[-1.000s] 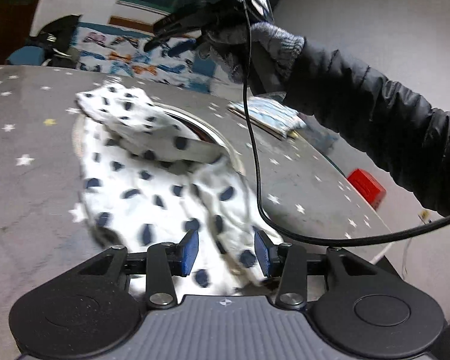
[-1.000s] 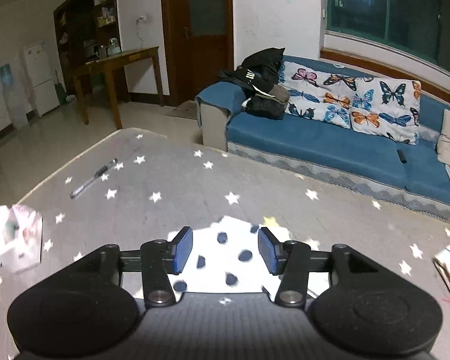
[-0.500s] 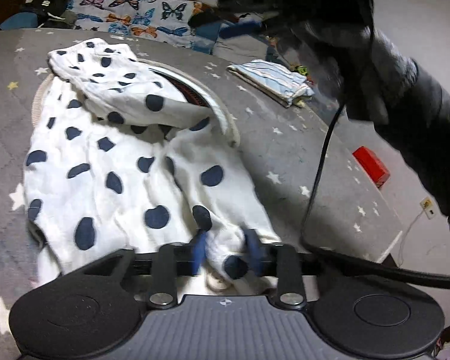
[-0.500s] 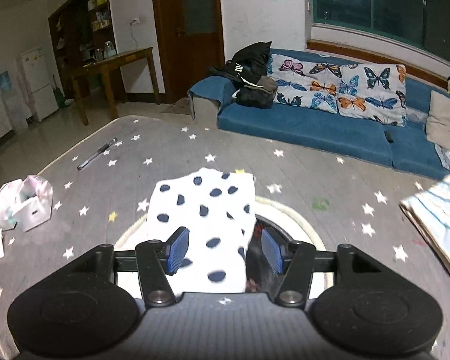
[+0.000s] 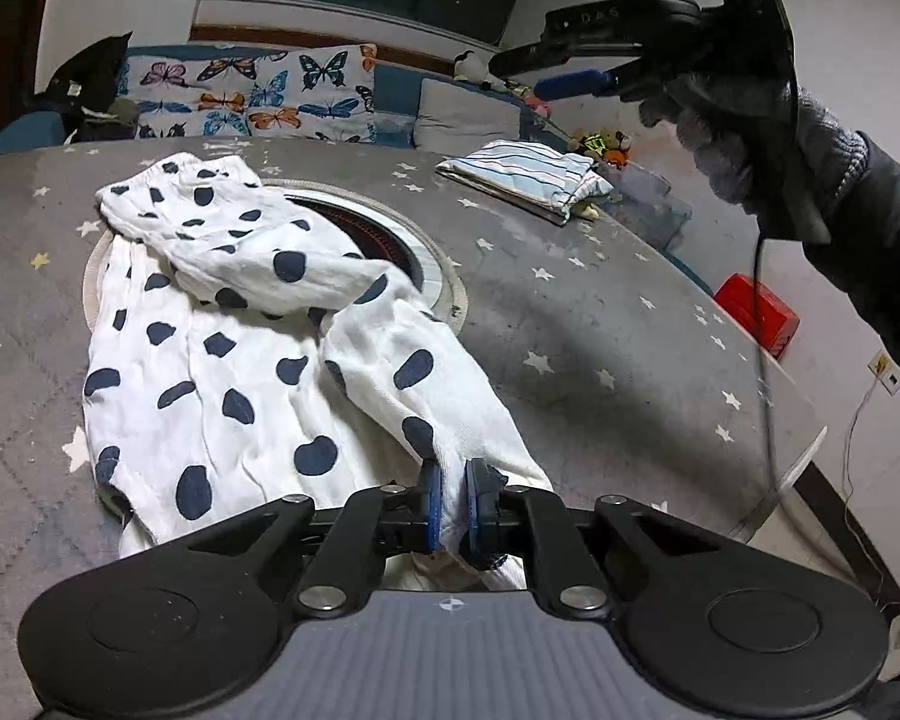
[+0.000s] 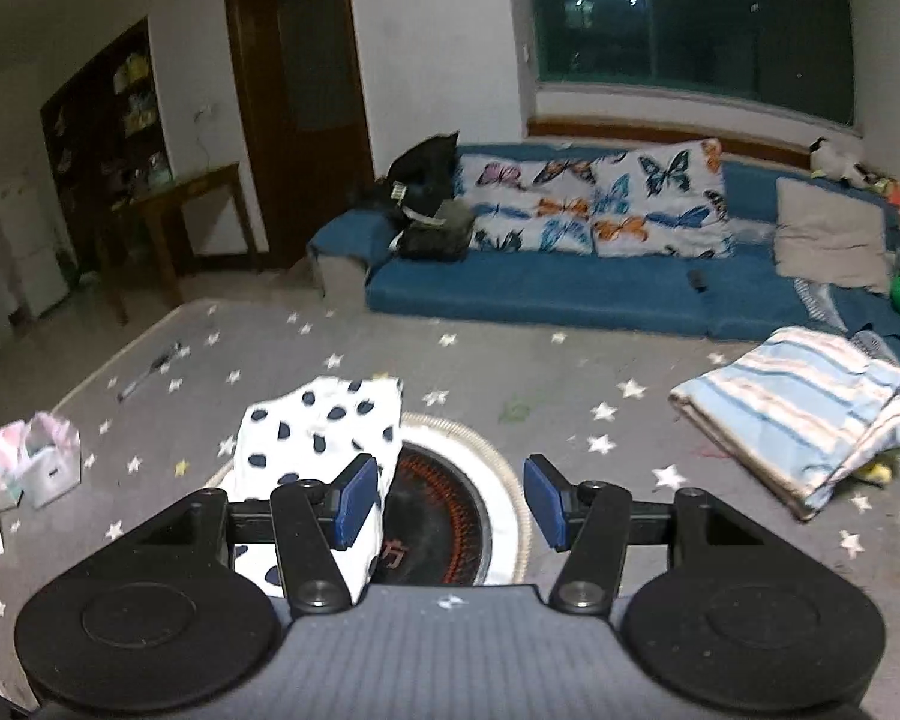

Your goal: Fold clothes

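Observation:
White trousers with dark blue dots lie on the grey star-patterned table, partly over a round inset burner. My left gripper is shut on the near leg end of the trousers. My right gripper is open and empty, held high above the table; it also shows in the left wrist view at upper right. In the right wrist view the trousers lie below and left of the right gripper, beside the burner.
A folded striped cloth lies at the table's far right edge, also in the right wrist view. A tissue box and a pen lie at the left. A blue sofa stands behind. A red box sits on the floor.
My left gripper has closed on the trouser leg end. My right gripper has risen higher and away from the trousers, staying open.

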Available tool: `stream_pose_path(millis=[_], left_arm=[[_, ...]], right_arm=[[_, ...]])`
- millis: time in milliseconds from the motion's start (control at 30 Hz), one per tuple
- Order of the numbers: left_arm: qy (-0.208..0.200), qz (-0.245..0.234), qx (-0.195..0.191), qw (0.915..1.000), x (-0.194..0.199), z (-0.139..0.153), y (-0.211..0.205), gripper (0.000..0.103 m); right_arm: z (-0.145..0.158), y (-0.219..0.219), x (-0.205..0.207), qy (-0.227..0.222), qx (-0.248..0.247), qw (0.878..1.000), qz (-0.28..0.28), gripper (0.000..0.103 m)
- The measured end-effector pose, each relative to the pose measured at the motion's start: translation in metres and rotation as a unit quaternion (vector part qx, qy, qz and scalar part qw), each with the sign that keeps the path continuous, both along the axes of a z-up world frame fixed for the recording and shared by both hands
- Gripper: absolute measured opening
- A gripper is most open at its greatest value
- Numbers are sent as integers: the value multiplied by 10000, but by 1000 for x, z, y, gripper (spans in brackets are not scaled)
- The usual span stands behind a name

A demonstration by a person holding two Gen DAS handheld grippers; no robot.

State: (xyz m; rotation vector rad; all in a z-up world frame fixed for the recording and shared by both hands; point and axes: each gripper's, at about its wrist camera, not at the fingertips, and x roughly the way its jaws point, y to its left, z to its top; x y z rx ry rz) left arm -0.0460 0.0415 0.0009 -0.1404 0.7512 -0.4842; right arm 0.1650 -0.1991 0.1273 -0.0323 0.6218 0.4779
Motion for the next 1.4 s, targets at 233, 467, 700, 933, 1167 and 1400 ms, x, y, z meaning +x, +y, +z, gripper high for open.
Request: stream_pose_path(millis=[233, 467, 700, 933, 1167, 1400], left_arm=[[-267, 277, 91, 9992, -9, 19, 7, 4], [-1094, 1031, 932, 9842, -69, 58, 26, 5], [100, 1528, 794, 9850, -45, 11, 62, 8], [-70, 1651, 194, 9861, -37, 24, 86, 47], [137, 1208, 117, 9925, -14, 13, 79, 47], [-109, 722, 385, 9966, -4, 22, 62, 3]], right_arm=[[0, -7, -18, -71, 10, 9999, 90, 56], [-36, 12, -52, 307, -207, 9967, 717, 58], [-63, 55, -82, 479, -618, 9851, 1529, 58], [-80, 86, -114, 630, -882, 9674, 2291, 58], [-82, 93, -147, 791, -889, 9478, 2958, 58], [-81, 93, -166, 671, -891, 9428, 3140, 59]])
